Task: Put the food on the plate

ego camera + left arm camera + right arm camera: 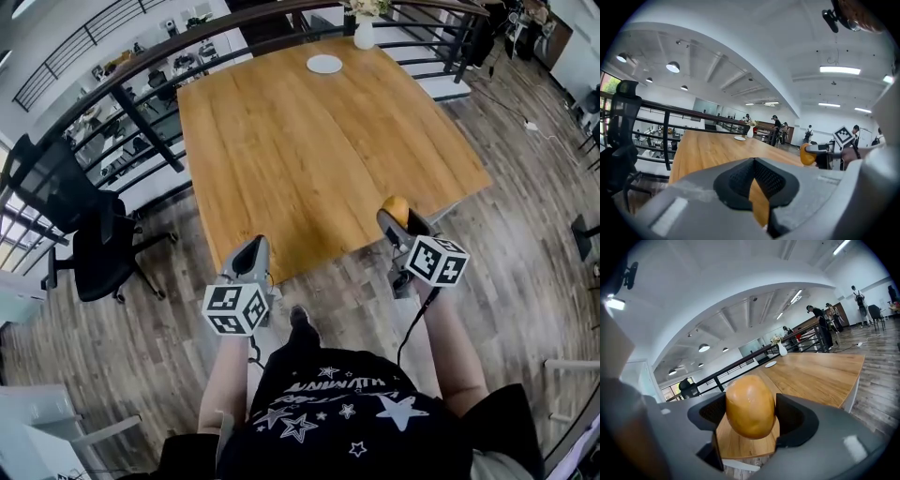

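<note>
A smooth orange-brown piece of food [750,406] sits between the pads of my right gripper [751,414], which is shut on it. In the head view that gripper [395,217] hovers over the near right corner of the wooden table [309,150], the food [397,205] at its tip. A small white plate [324,64] lies bare at the table's far edge, well away from both grippers. The same plate [770,364] shows far ahead in the right gripper view. My left gripper [254,247] hangs just off the table's near edge, shut with nothing in it, its tips meeting [753,160].
A white vase [364,33] with flowers stands right behind the plate. A dark railing [141,75] runs along the table's far and left sides. A black office chair [89,234] stands on the wood floor at the left. People stand in the distance.
</note>
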{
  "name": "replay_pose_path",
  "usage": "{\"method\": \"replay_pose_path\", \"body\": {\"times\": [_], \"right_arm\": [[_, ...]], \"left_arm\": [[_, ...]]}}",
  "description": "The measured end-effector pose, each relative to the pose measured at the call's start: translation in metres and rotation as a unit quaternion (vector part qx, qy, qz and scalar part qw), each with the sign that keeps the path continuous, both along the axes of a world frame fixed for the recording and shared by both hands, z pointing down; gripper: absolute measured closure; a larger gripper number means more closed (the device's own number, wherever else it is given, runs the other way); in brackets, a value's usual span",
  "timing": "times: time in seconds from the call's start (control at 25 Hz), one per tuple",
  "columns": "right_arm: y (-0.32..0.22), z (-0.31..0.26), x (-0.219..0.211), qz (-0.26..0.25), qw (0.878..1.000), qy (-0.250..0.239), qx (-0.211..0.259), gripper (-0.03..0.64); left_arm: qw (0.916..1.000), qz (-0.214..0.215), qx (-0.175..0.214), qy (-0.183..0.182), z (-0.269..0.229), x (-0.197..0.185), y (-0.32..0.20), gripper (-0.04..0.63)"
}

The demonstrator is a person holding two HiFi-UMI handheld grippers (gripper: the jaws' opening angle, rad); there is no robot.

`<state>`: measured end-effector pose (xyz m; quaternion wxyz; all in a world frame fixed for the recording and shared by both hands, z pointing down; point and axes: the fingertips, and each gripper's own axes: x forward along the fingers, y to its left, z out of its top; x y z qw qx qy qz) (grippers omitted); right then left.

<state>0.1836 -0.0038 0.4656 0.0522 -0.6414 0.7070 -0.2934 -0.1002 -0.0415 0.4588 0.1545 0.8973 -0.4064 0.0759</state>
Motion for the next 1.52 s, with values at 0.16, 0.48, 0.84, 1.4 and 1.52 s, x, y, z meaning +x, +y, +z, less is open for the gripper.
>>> {"method": "replay_pose_path", "body": {"times": [0.16,0.48,0.84,1.4,1.52], "right_arm": [[-0.041,0.003,-0.015,0.002,1.0,0.009,-0.013,0.282],[-0.096,0.003,-0.037,0.023,0.999,0.021,-0.026,0.282],[-0.119,0.001,-0.038,0.032,0.997,0.053,-0.043,0.282],[-0.244,-0.016,0.011,-0.033,0.997,0.065,-0.025,0.282],[-0.277,-0.014,0.031,-0.049,0.997,0.059,-0.023,0.282]], "left_arm": [[0.9997,0.022,0.001,0.003,-0.004,-0.003,-0.049,0.594],[0.998,0.061,-0.008,0.016,-0.005,-0.015,-0.119,0.594],[0.9948,0.099,-0.007,0.021,-0.009,-0.004,-0.162,0.594],[0.9975,0.069,-0.001,0.012,-0.035,0.04,-0.215,0.594],[0.9982,0.06,0.0,0.006,-0.04,0.062,-0.231,0.594]]}}
